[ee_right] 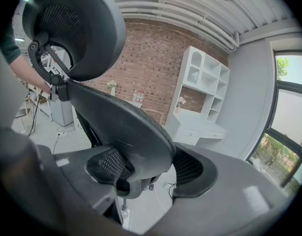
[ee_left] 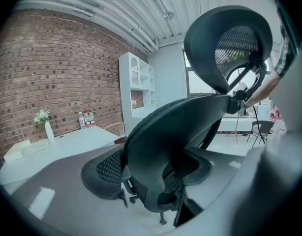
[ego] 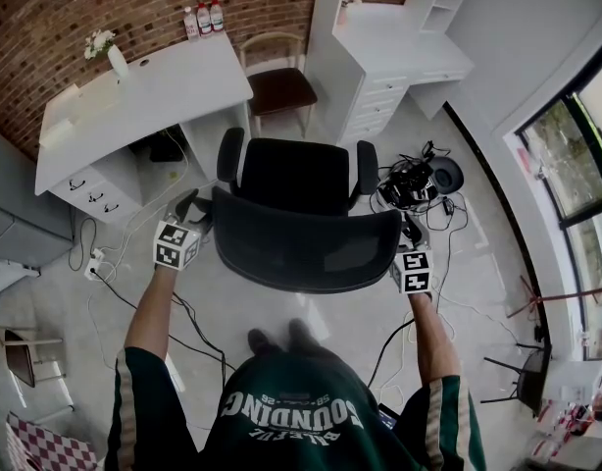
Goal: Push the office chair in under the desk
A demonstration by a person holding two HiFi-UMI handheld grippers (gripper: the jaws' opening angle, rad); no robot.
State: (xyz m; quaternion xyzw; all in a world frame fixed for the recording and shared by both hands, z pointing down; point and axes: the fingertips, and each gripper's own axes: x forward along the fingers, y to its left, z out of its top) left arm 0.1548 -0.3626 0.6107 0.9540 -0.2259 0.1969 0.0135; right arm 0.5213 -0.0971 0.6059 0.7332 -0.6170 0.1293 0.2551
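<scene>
A black mesh office chair (ego: 294, 177) stands on the floor right of the white desk (ego: 149, 94), its seat toward the back wall. Its curved backrest (ego: 306, 250) is nearest me. My left gripper (ego: 195, 212) holds the backrest's left edge. In the left gripper view the left gripper (ee_left: 153, 168) has the rim between its pads (ee_left: 105, 173), which press on it. My right gripper (ego: 408, 235) holds the backrest's right edge; in the right gripper view the right gripper (ee_right: 148, 168) clamps the rim between its pads (ee_right: 191, 173). The headrest (ee_left: 229, 43) rises above.
A wooden chair (ego: 278, 84) stands behind the office chair, beside a white drawer unit (ego: 384, 62). Cables (ego: 188, 314) and a power strip (ego: 93, 262) lie on the floor at left. A heap of gear (ego: 415, 181) sits at right. A vase (ego: 116, 59) and bottles (ego: 203, 18) stand on the desk.
</scene>
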